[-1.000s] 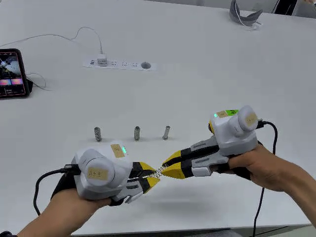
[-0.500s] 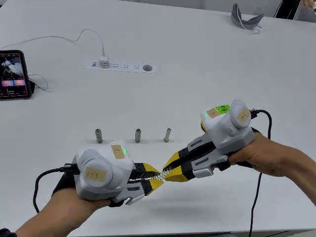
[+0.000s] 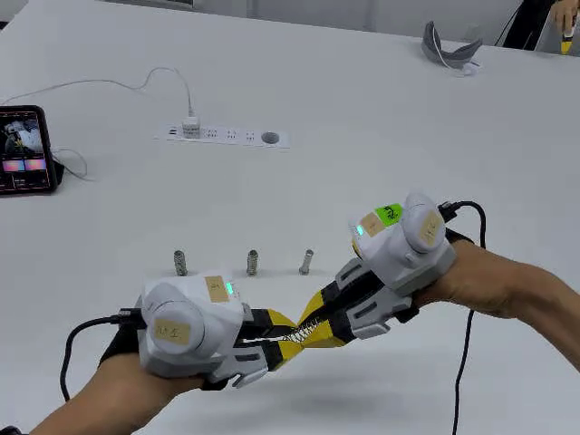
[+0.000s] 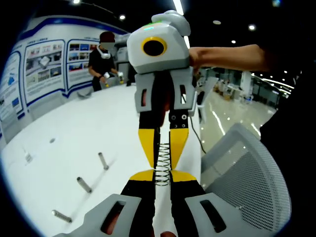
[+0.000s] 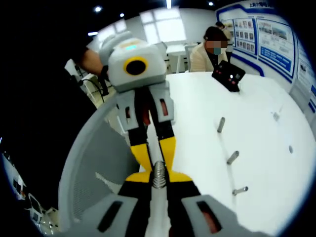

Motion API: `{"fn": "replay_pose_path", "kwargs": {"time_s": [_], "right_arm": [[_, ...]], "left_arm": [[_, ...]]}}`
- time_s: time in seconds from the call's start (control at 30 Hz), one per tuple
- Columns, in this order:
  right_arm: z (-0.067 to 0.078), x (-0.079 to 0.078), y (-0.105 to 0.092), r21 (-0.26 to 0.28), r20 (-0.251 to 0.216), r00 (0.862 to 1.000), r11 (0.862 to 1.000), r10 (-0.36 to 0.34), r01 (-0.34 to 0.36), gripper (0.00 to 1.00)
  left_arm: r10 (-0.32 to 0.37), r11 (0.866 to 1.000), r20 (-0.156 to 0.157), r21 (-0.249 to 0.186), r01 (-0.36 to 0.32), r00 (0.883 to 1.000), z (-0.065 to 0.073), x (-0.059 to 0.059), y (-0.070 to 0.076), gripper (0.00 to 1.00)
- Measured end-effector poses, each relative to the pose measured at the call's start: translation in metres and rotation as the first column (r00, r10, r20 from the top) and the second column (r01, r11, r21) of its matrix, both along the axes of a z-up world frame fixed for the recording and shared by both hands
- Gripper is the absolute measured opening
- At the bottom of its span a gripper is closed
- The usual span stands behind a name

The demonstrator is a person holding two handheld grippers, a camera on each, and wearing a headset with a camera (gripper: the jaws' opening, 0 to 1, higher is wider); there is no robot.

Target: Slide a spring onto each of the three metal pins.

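Over white table (image 3: 381, 136), left gripper (image 3: 280, 337) and right gripper (image 3: 314, 328) — fingers closed — each pinch one spring (image 3: 302, 332) end.

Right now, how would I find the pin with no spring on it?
On the white table, a row of three short pins stands nearer the person than the power strip. The bare pin is at the right end in the head view. It is smooth, while the middle pin and left pin wear springs.
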State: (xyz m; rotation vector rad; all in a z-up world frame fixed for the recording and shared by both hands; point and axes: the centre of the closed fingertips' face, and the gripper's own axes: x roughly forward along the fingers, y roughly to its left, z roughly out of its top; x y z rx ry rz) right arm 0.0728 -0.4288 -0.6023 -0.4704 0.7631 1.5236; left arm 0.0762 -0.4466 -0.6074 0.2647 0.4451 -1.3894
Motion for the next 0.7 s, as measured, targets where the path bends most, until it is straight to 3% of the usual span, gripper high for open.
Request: {"fn": "replay_pose_path", "kwargs": {"time_s": [0.13, 0.33, 0.53, 0.7], "right_arm": [[-0.0007, 0.0022, 0.0006, 0.005, 0.016, 1.000, 1.000, -0.003, 0.003, 0.12], [0.0036, 0.0022, 0.0057, 0.044, -0.005, 1.000, 0.999, -0.028, 0.028, 0.12], [0.0018, 0.0019, 0.0073, 0.040, 0.000, 1.000, 0.999, -0.024, 0.024, 0.12], [-0.0016, 0.0098, 0.0033, 0.034, 0.005, 0.998, 0.998, -0.058, 0.058, 0.12]], "left_arm": [[0.011, 1.000, -0.008, -0.010, -0.011, 1.000, -0.0023, 0.0020, -0.0004, 0.10], [0.011, 1.000, -0.023, -0.025, -0.012, 1.000, -0.0027, 0.0005, -0.0007, 0.11], [0.014, 1.000, -0.025, -0.025, -0.015, 1.000, -0.0032, 0.0005, 0.0014, 0.11], [0.036, 0.999, -0.037, -0.026, -0.037, 0.999, -0.0038, 0.0048, 0.0067, 0.18]]}}
